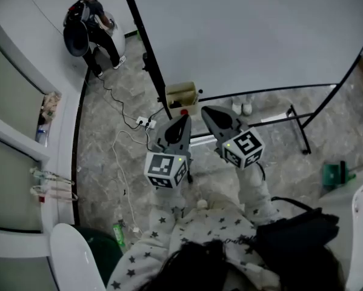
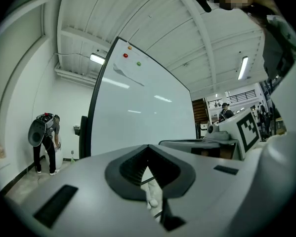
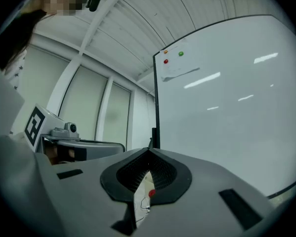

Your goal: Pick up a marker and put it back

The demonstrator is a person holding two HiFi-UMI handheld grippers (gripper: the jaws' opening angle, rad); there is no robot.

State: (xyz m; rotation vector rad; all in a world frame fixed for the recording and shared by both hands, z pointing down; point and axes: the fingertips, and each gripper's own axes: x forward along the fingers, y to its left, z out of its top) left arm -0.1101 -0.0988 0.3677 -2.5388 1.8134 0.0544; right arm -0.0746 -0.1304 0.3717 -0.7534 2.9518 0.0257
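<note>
A small tan box (image 1: 181,93) sits at the lower edge of the whiteboard (image 1: 248,35), with a red-capped marker (image 1: 183,111) at its near side. My left gripper (image 1: 184,120) points at the box from just below it, jaws together and empty. My right gripper (image 1: 205,111) lies beside it to the right, also shut with nothing in it. In the left gripper view the jaws (image 2: 148,149) meet in a closed V. In the right gripper view the jaws (image 3: 148,153) are closed too, and a red dot (image 3: 151,193) shows through the slot below them.
The whiteboard stands on a black frame with a foot (image 1: 299,129) reaching out at the right. A power strip (image 1: 143,122) and cables lie on the floor at the left. A person (image 1: 90,29) bends over far back left. A green bottle (image 1: 119,232) stands near my legs.
</note>
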